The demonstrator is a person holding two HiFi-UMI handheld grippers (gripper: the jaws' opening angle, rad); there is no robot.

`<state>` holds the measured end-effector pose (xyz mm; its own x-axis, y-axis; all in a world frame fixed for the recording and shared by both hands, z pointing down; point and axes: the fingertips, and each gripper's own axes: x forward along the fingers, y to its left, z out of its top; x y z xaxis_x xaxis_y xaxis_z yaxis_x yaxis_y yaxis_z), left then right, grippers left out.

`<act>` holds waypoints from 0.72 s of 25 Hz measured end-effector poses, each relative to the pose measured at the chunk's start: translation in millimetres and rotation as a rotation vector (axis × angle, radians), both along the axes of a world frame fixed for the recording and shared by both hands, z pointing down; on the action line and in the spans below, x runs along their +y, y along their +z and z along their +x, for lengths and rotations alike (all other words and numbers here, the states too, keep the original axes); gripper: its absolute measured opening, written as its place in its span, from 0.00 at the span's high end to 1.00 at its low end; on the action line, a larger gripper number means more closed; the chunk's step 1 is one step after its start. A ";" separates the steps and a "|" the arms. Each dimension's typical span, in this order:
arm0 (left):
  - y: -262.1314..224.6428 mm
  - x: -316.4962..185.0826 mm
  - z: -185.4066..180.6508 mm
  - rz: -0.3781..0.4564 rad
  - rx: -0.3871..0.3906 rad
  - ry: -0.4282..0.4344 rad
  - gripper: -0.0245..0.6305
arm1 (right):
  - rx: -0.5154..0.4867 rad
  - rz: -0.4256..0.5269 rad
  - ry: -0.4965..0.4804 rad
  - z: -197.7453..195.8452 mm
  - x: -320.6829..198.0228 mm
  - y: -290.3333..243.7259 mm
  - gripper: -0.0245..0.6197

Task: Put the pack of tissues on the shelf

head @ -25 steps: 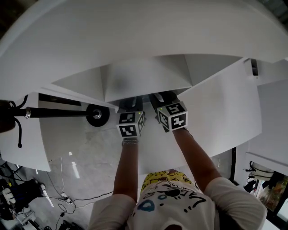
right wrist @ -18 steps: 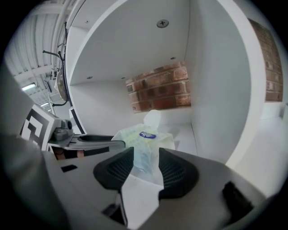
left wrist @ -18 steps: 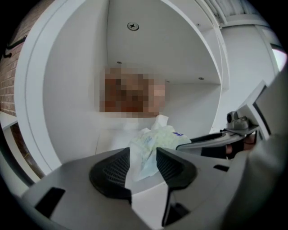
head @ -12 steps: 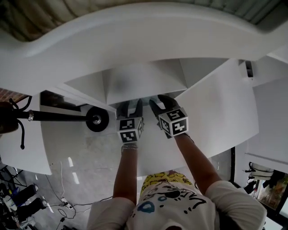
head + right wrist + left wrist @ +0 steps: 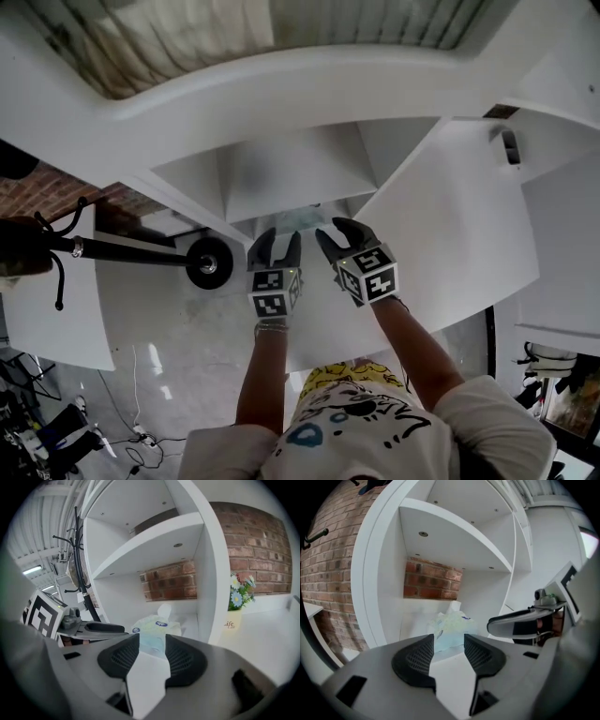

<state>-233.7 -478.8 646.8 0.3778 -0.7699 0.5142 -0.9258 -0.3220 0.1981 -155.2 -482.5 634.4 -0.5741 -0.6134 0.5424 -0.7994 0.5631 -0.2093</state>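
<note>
Tissues [image 5: 451,623] on shelf [image 5: 415,613] | left gripper [image 5: 449,640], right gripper [image 5: 152,640] wide, empty | risk: jaw snags tissues while backing out, drags them off.

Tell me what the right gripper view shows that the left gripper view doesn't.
Only the right gripper view: potted flowers beside the shelf unit, a black coat stand, and the left gripper side-on.

Only the left gripper view: the right gripper side-on.

Both: the pack of tissues lying on the shelf, the brick wall behind it, and that view's own jaws apart, short of the pack.
</note>
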 end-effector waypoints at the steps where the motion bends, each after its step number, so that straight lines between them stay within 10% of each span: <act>1: -1.7 3.2 3.4 0.001 0.001 0.006 0.67 | -0.002 0.005 -0.002 1.0 3.3 -2.6 0.71; 18: -32.4 63.7 51.8 0.018 0.016 0.139 0.67 | -0.013 0.079 -0.014 21.9 60.0 -49.6 0.71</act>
<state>-182.0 -415.0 614.4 0.4899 -0.7184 0.4939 -0.8686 -0.4508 0.2058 -133.3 -422.4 584.8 -0.5894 -0.6459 0.4852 -0.7889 0.5894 -0.1738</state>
